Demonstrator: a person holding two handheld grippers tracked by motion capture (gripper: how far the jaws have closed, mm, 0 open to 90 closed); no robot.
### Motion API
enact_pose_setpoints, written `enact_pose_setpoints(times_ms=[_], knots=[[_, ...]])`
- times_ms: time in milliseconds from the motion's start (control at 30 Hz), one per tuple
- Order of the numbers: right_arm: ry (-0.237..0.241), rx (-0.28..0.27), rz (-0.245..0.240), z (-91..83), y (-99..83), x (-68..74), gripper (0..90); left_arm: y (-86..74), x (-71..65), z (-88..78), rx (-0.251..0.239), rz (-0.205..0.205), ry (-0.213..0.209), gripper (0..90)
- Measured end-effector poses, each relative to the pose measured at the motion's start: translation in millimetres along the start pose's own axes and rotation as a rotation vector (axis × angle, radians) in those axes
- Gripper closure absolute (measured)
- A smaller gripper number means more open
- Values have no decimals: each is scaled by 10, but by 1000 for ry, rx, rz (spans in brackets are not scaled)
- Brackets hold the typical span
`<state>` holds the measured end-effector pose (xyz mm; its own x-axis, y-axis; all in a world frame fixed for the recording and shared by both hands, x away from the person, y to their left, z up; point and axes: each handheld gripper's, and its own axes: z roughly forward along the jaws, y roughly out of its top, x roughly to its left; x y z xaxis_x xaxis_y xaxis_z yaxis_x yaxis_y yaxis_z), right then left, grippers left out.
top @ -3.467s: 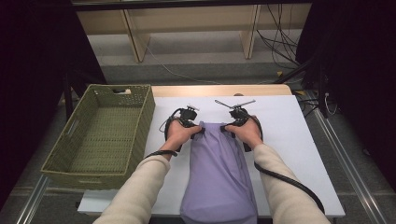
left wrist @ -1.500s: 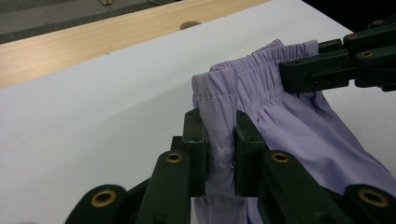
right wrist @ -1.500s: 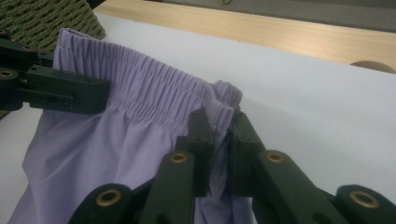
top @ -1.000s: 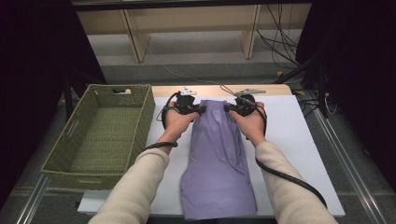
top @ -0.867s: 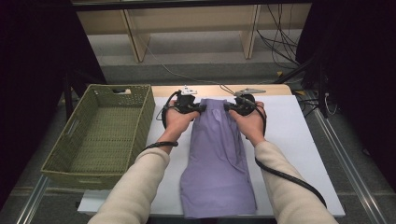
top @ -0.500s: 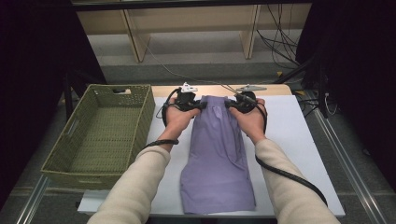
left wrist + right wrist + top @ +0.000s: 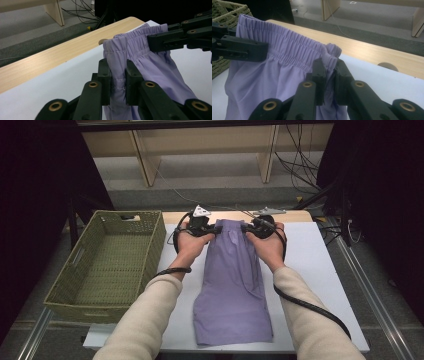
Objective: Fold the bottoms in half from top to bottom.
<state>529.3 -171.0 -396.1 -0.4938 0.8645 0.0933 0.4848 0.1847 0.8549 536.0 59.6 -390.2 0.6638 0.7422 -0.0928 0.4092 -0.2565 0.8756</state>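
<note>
Both forearms reach forward from the near edge, roughly parallel. The left gripper (image 7: 216, 228) and right gripper (image 7: 243, 227) sit level with each other, tips turned inward and facing, each with jaws clamped shut on cloth.

lilac shorts (image 7: 232, 285), waistband lifted, legs on table

Bare tabletop (image 7: 310, 270) lies open to the right of the purple shorts (image 7: 232, 285); on the left a green basket (image 7: 107, 265) blocks passage, seemingly leaving a narrow strip.
</note>
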Motion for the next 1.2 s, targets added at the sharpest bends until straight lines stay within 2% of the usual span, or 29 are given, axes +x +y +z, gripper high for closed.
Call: enact_pose_setpoints(times_ms=[167, 367, 933, 1200], knots=[[-6, -11, -3, -17, 40, -3, 816, 58, -13, -24, -9, 22, -3, 775], [-11, -25, 0, -40, 57, -4, 816, 71, -12, -28, -28, 20, -6, 776], [-21, -41, -12, -52, 117, 7, 816, 136, -18, -53, -25, 55, 13, 775], [-17, -50, -11, -66, 147, 19, 816, 161, -13, -72, -37, 57, 18, 776]])
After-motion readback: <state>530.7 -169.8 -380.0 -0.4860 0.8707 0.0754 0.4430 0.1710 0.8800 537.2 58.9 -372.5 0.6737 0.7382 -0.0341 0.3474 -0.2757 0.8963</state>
